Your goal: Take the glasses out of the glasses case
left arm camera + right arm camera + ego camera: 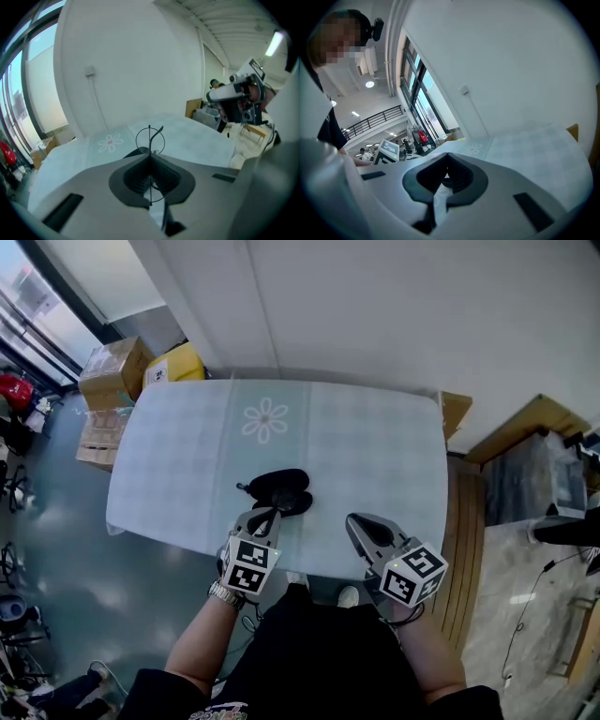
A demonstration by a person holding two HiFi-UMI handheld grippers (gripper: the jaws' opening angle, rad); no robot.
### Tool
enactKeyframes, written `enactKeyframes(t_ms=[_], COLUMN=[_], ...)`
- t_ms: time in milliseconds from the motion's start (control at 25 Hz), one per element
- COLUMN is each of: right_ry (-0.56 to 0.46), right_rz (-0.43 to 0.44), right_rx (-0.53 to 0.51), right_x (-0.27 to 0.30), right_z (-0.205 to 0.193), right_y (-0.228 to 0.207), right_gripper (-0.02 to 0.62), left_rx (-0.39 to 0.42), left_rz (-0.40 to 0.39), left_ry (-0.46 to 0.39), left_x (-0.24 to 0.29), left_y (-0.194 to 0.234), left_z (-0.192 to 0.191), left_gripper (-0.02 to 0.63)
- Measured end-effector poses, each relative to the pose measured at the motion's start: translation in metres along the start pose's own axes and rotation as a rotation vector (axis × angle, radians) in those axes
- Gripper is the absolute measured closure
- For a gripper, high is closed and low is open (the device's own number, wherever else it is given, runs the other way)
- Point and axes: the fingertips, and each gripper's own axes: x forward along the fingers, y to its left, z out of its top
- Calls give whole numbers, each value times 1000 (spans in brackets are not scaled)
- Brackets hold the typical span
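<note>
A black glasses case lies open near the front middle of the table, which has a pale blue cloth with a flower print. My left gripper is at the case's front edge. In the left gripper view this gripper is shut on thin round wire glasses; one lens ring stands up past the jaw tips, with the case just behind. My right gripper hovers over the table's front right, apart from the case. The right gripper has its jaws together with nothing between them.
Cardboard boxes and a yellow box stand on the floor past the table's far left corner. Wooden furniture is at the right. A white wall runs behind the table. The person's legs are at the front edge.
</note>
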Motion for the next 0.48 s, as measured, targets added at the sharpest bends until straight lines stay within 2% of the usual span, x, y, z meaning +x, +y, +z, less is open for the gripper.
enactKeyframes(t_ms=[240, 480], right_ry=[32, 76], right_rz=[97, 181], right_rx=[-58, -100], right_x=[-16, -33], right_z=[-3, -14], right_y=[15, 32], right_gripper=[572, 572], left_rx=[-246, -359], left_rz=[6, 56], left_ry=[-114, -153], left_x=[-39, -73], left_y=[-27, -57], left_z=[11, -4], left_gripper=[577, 577])
